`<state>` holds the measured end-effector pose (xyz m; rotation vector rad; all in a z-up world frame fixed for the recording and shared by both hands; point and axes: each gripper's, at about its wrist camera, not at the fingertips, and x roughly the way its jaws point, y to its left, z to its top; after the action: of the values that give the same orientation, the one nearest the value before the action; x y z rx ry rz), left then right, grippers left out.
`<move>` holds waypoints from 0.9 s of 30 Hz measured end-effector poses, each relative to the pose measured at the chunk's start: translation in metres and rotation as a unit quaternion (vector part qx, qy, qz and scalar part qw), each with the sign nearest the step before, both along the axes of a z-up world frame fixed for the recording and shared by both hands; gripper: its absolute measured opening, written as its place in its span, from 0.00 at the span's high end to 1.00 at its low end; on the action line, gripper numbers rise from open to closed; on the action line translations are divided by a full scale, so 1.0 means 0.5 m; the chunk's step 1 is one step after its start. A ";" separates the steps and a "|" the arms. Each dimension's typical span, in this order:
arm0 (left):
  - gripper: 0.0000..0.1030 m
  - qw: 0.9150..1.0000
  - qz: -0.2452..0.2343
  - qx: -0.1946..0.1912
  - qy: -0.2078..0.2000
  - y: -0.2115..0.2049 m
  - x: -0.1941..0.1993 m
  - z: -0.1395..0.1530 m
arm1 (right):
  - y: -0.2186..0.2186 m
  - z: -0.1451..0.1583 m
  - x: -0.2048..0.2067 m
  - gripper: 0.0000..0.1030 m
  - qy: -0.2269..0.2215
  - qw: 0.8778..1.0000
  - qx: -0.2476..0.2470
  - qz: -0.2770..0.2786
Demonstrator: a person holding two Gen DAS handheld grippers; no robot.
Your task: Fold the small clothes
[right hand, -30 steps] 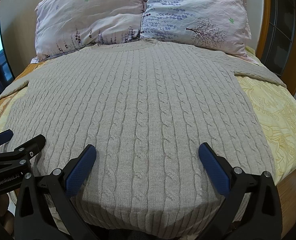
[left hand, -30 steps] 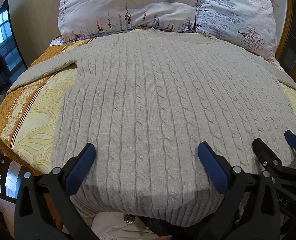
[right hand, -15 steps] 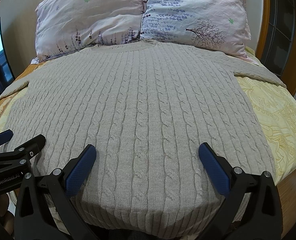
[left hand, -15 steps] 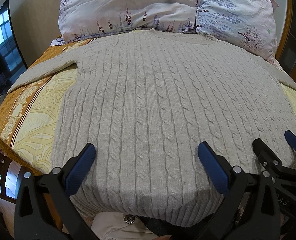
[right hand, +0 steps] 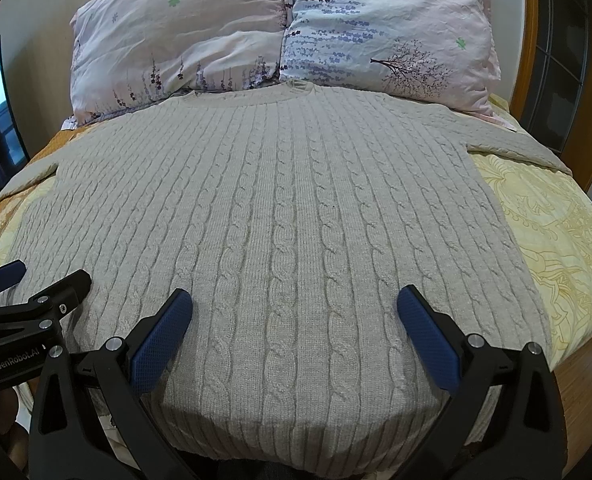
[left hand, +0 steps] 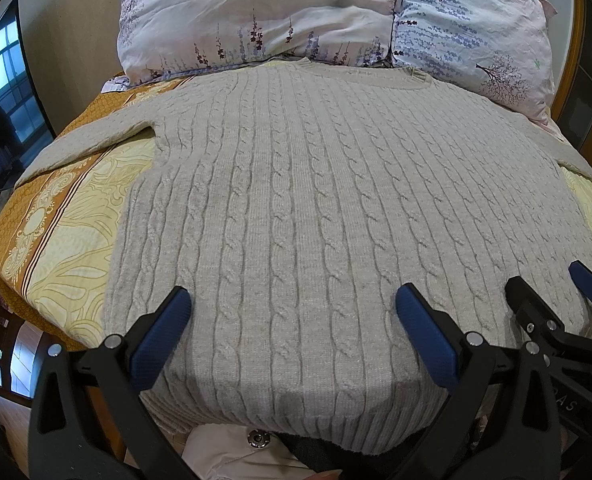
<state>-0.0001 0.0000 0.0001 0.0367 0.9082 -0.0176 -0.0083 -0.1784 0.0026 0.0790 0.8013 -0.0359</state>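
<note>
A beige cable-knit sweater (left hand: pixel 319 208) (right hand: pixel 296 216) lies flat and spread out on the bed, collar toward the pillows, hem at the near edge. Its left sleeve (left hand: pixel 92 144) runs off to the left and its right sleeve (right hand: pixel 523 148) to the right. My left gripper (left hand: pixel 292 320) hovers open over the hem's left half, nothing between its blue pads. My right gripper (right hand: pixel 294 322) hovers open over the hem's right half, also empty. Each gripper shows at the edge of the other's view: the right gripper (left hand: pixel 551 296) and the left gripper (right hand: pixel 36 280).
Two floral pillows (left hand: pixel 256 20) (right hand: pixel 387 36) lean at the head of the bed. A yellow and orange patterned bedsheet (left hand: pixel 68 232) (right hand: pixel 555 232) lies under the sweater. A wooden bed frame (right hand: pixel 591 400) edges the right side. A dark window (left hand: pixel 4 92) stands at the left.
</note>
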 end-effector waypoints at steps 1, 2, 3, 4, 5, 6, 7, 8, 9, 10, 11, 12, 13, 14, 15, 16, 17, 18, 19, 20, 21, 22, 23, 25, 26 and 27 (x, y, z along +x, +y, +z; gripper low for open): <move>0.02 1.000 0.000 0.000 0.000 0.000 0.000 0.000 | 0.000 0.000 0.000 0.01 0.000 1.000 0.000 0.000; 0.02 1.000 0.000 0.000 0.000 0.000 0.000 0.000 | 0.001 -0.001 -0.001 0.01 0.000 1.000 0.000 0.000; 0.02 1.000 0.000 0.000 0.000 0.000 0.000 0.000 | 0.000 -0.002 -0.001 0.01 -0.001 1.000 0.000 0.000; 0.02 1.000 0.000 0.000 0.000 0.000 0.000 0.000 | -0.001 0.001 0.001 0.01 -0.001 1.000 0.000 0.000; 0.02 1.000 0.000 0.000 0.000 0.000 0.000 0.000 | -0.002 0.001 0.001 0.01 -0.001 1.000 0.000 0.000; 0.02 1.000 0.000 0.000 0.000 0.000 0.000 0.000 | -0.002 0.001 0.001 0.01 -0.001 1.000 0.000 0.000; 0.02 1.000 0.000 0.000 0.000 0.000 0.000 0.000 | -0.002 0.001 0.001 0.01 -0.001 1.000 0.000 0.000; 0.02 1.000 0.000 0.000 0.000 0.000 0.000 0.000 | -0.002 0.001 0.001 0.01 -0.001 1.000 0.000 0.000; 0.02 1.000 0.000 0.000 0.000 0.000 0.000 0.000 | -0.002 0.000 0.001 0.01 -0.001 1.000 0.000 0.000; 0.02 1.000 0.000 0.000 0.000 0.000 0.000 0.000 | -0.002 0.000 0.001 0.01 -0.001 1.000 0.000 0.001; 0.02 1.000 0.000 0.000 -0.001 0.000 0.000 0.000 | -0.001 0.000 0.000 0.01 -0.001 1.000 0.000 0.000; 0.02 1.000 0.000 0.000 -0.001 0.000 0.000 0.000 | -0.001 0.000 0.001 0.01 -0.001 1.000 0.000 0.001; 0.02 1.000 0.000 0.000 -0.001 0.000 0.000 0.000 | 0.000 -0.001 0.000 0.01 -0.001 1.000 -0.001 0.000; 0.02 1.000 0.000 0.000 0.000 0.000 0.000 0.000 | 0.001 -0.001 0.000 0.01 -0.001 1.000 0.000 0.000; 0.02 1.000 0.000 0.000 0.000 0.000 0.000 0.000 | 0.001 -0.002 0.000 0.01 -0.001 1.000 0.000 0.000; 0.02 1.000 0.000 0.000 0.000 0.000 0.000 0.000 | 0.001 -0.001 -0.001 0.01 0.000 1.000 0.000 0.001; 0.02 1.000 0.000 0.000 0.001 0.000 0.000 0.000 | 0.001 0.000 0.000 0.01 0.002 1.000 0.000 0.002; 0.02 1.000 0.000 0.000 0.001 0.000 0.000 0.000 | 0.001 0.000 0.002 0.01 0.003 1.000 0.000 0.003; 0.02 1.000 0.000 0.000 0.001 0.000 0.001 0.000 | 0.001 0.000 0.003 0.01 0.004 1.000 0.000 0.003; 0.02 1.000 0.000 0.000 0.002 0.000 0.001 0.000 | 0.001 -0.001 0.005 0.01 0.004 1.000 -0.001 0.005; 0.02 1.000 0.000 0.000 0.002 0.000 0.001 0.000 | 0.001 -0.001 0.005 0.01 0.004 1.000 -0.001 0.005; 0.02 1.000 0.000 0.000 0.002 0.000 0.001 0.000 | 0.001 -0.003 0.004 0.01 0.005 1.000 -0.001 0.006; 0.02 1.000 0.000 0.000 0.002 0.000 0.001 0.000 | 0.001 -0.004 0.005 0.01 0.006 1.000 -0.001 0.007; 0.02 1.000 -0.001 0.000 0.003 -0.001 -0.001 -0.001 | 0.001 -0.004 0.007 0.01 0.008 1.000 -0.002 0.009; 0.02 1.000 0.000 0.000 0.003 -0.001 -0.001 -0.001 | 0.001 -0.004 0.008 0.01 0.009 1.000 -0.002 0.010; 0.02 1.000 -0.001 0.000 0.003 -0.001 -0.001 -0.001 | 0.002 -0.004 0.008 0.01 0.009 1.000 -0.002 0.012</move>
<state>-0.0008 -0.0007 -0.0002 0.0377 0.9137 -0.0184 -0.0045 -0.1777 0.0005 0.0655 0.8206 -0.0165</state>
